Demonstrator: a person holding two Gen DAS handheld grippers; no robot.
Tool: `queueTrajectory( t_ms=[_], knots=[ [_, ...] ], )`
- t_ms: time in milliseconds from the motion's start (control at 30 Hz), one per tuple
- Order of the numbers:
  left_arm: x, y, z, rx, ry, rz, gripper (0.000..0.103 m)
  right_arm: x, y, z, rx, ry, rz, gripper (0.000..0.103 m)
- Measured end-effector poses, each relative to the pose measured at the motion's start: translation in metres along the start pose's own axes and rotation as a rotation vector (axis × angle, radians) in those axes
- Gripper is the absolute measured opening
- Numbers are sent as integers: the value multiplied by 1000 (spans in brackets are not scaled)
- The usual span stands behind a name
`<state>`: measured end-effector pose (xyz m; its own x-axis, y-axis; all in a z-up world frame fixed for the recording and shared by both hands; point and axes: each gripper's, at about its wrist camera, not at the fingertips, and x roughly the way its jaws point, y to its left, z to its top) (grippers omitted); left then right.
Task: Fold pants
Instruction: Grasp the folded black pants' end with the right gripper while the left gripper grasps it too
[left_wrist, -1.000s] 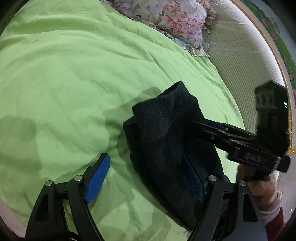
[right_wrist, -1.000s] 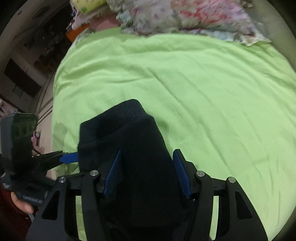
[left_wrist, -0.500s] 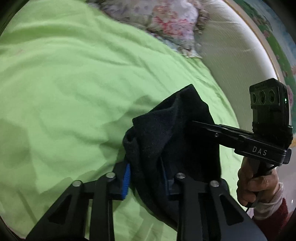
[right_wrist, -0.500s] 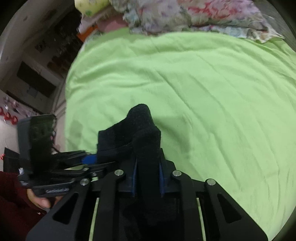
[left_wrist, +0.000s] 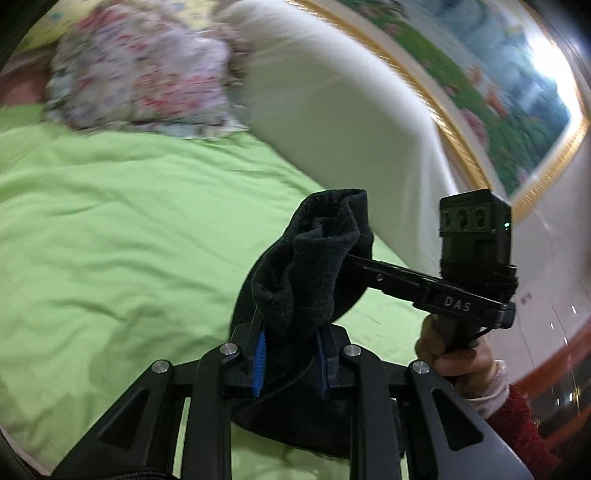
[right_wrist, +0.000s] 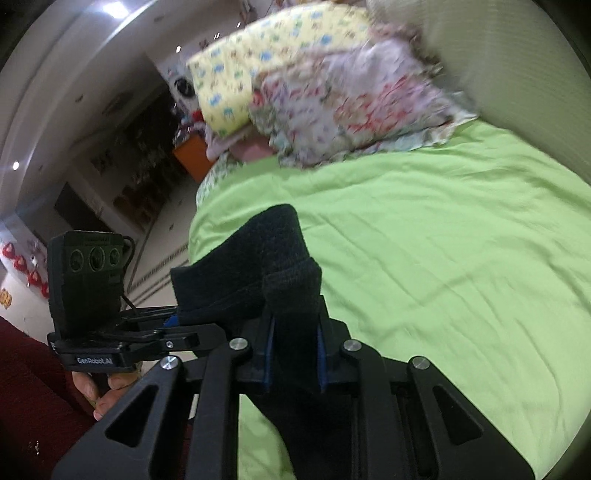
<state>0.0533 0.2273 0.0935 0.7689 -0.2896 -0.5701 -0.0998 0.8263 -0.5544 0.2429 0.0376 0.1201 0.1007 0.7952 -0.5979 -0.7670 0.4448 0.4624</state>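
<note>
The dark pants (left_wrist: 310, 273) hang bunched above the green bed sheet (left_wrist: 122, 236). My left gripper (left_wrist: 290, 360) is shut on one part of the waistband. My right gripper (right_wrist: 293, 354) is shut on another part of the pants (right_wrist: 258, 266), close beside the left. Each view shows the other gripper: the right gripper (left_wrist: 373, 275) enters from the right with its tips buried in the cloth, and the left gripper (right_wrist: 173, 325) enters from the left. The lower part of the pants hangs below the fingers, out of sight.
Floral pillows (left_wrist: 140, 74) and a yellow patterned pillow (right_wrist: 258, 66) lie at the head of the bed. A white padded headboard (left_wrist: 343, 122) runs along the right side. The green sheet (right_wrist: 443, 266) spreads wide ahead. The bed's left edge (right_wrist: 195, 218) drops to the floor.
Both grippers closed on the pants, then lifted them off the sheet. Both views tilted up, so pillows, headboard and wall now show.
</note>
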Motion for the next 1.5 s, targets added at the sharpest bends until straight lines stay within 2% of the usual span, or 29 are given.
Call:
queueTrajectory(
  t_ms=[300,567,733,933,1100,1267,1400,1500],
  knots=[
    [21,-91,-28,153,70,-114,21,-83,-13,-62,99,-175,-46,19],
    [56,-155,-80,300,179,-166,21,-133,-34,-131,221,-271,-71,19],
    [78,-183,-111,382,238,-170,21,-152,-45,-170,282,-329,-93,19],
    [109,-203,-149,469,311,-160,21,-158,-64,-216,369,-361,-118,19],
    [131,-208,-169,496,362,-145,21,-157,-75,-240,421,-351,-143,19],
    [146,-213,-182,531,382,-140,21,-158,-81,-251,452,-343,-150,19],
    [157,-209,-177,534,387,-150,22,-159,-85,-259,468,-329,-170,20],
    [158,-205,-179,543,391,-175,23,-160,-85,-257,480,-316,-201,25]
  ],
)
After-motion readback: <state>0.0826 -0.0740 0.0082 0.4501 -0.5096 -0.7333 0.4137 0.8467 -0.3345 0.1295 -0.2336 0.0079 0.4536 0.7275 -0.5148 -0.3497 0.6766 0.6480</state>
